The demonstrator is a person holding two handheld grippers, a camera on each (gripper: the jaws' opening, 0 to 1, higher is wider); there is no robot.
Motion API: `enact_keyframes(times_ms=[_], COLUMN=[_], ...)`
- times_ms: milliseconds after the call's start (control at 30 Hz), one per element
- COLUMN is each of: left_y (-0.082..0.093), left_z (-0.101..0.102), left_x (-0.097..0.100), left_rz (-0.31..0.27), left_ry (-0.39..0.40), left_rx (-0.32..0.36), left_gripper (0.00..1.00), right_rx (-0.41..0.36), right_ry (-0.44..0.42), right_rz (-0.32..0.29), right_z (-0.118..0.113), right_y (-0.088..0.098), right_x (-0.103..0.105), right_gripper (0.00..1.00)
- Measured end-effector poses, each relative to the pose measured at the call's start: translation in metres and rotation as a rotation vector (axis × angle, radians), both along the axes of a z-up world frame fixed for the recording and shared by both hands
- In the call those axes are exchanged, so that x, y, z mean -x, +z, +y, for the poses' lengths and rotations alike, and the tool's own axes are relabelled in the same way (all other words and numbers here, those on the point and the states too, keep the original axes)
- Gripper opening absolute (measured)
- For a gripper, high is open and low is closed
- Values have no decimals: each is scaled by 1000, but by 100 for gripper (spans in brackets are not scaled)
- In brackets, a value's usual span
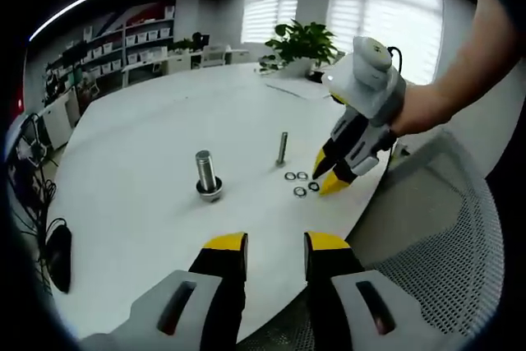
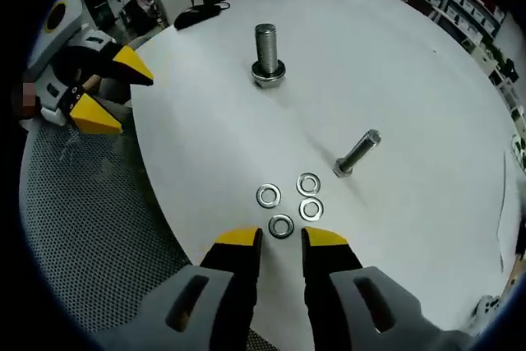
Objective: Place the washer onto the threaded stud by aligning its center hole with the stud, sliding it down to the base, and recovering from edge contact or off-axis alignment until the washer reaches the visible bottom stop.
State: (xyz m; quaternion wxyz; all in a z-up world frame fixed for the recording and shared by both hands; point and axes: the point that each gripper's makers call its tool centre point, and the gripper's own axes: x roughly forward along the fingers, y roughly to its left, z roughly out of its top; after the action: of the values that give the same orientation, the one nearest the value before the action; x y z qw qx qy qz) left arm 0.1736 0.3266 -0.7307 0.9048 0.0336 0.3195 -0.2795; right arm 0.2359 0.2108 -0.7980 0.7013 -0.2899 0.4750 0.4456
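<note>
Washer holes tiny, hard to read in left gripper view. Four washers (image 2: 288, 202) lie clustered flat on white table (image 2: 411, 63), near thin stud (image 2: 358, 152); thick stud (image 2: 266, 53) stands well apart. Right gripper (image 2: 281, 238) jaws slightly parted, empty, just above nearest washer. Left gripper (image 1: 274, 244) part open, holds nothing

Table (image 2: 394, 63) is a smooth matt white top, barely any glare. The four washers (image 2: 289, 204), lower centre of the right gripper view, are bright shiny metal, and so are the fat stud (image 2: 266, 53) and the thin bolt (image 2: 358, 154), threads looking ribbed. Chair (image 2: 90, 219) at lower left is grey open mesh cloth. Gripper (image 2: 275, 240) tips look like yellow plastic on matt black, with grey plastic bodies.
</note>
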Motion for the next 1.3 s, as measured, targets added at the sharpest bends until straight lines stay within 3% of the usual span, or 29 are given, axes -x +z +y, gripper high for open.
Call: enact_keyframes(times_ms=[133,333,500,700,1300], left_y=[-1,-1,-1,-3,-4], left_z=[1,1,2,1,0], left_x=[0,0,-1,1,2], left_rz=[3,1,1,13,19], left_ry=[3,2,6,-1,-5], left_rx=[-3,-6,-5,-9,-8], left_gripper=[25,25,25,25,24], right_rx=[42,60,75,192,223], right_ry=[79,115,137,234,280], right_rz=[-24,-8,58,39,43], right_z=[-1,0,3,4,4], right_y=[-1,-2,-2,-4,-3], right_x=[-1,-1,2,6,2], right_gripper=[18,17,22,24,16])
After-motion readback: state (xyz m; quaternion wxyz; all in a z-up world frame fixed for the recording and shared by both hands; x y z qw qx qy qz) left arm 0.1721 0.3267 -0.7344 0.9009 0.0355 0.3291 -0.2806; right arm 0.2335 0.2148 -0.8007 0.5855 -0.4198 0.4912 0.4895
